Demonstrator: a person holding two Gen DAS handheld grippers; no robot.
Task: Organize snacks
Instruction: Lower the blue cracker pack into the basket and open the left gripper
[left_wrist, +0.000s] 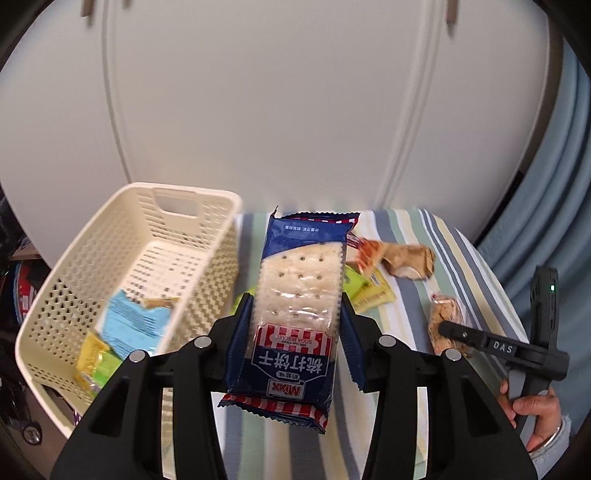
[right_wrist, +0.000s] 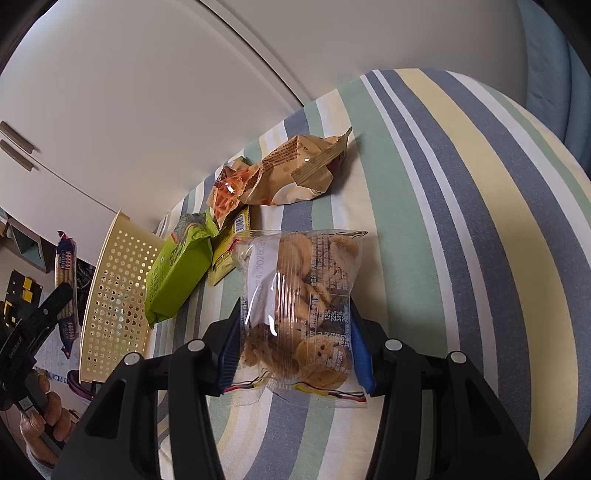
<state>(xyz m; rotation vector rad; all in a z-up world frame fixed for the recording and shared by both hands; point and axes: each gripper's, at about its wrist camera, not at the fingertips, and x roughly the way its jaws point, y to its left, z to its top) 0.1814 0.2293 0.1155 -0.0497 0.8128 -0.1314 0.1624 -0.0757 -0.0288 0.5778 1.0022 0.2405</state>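
Observation:
My left gripper (left_wrist: 297, 314) is shut on a blue soda biscuit packet (left_wrist: 299, 280), which it holds upright above the striped cloth (left_wrist: 406, 229), just right of a cream perforated basket (left_wrist: 48, 295). Inside the basket lie a light blue packet (left_wrist: 136, 321) and yellow and green packets (left_wrist: 96, 362). My right gripper (right_wrist: 295, 325) is closed against both sides of a clear bag of cookies (right_wrist: 299, 280) that rests on the cloth. The right wrist view also shows the basket (right_wrist: 114, 295) at the left, with the biscuit packet (right_wrist: 65, 273) beside it.
Loose snacks lie on the cloth beyond the cookie bag: a green packet (right_wrist: 177, 277), a yellow packet (right_wrist: 225, 258), an orange-red wrapper (right_wrist: 229, 192) and a tan packet (right_wrist: 295, 170). White cabinet doors (left_wrist: 258, 110) stand behind. A blue curtain (left_wrist: 554, 221) hangs at the right.

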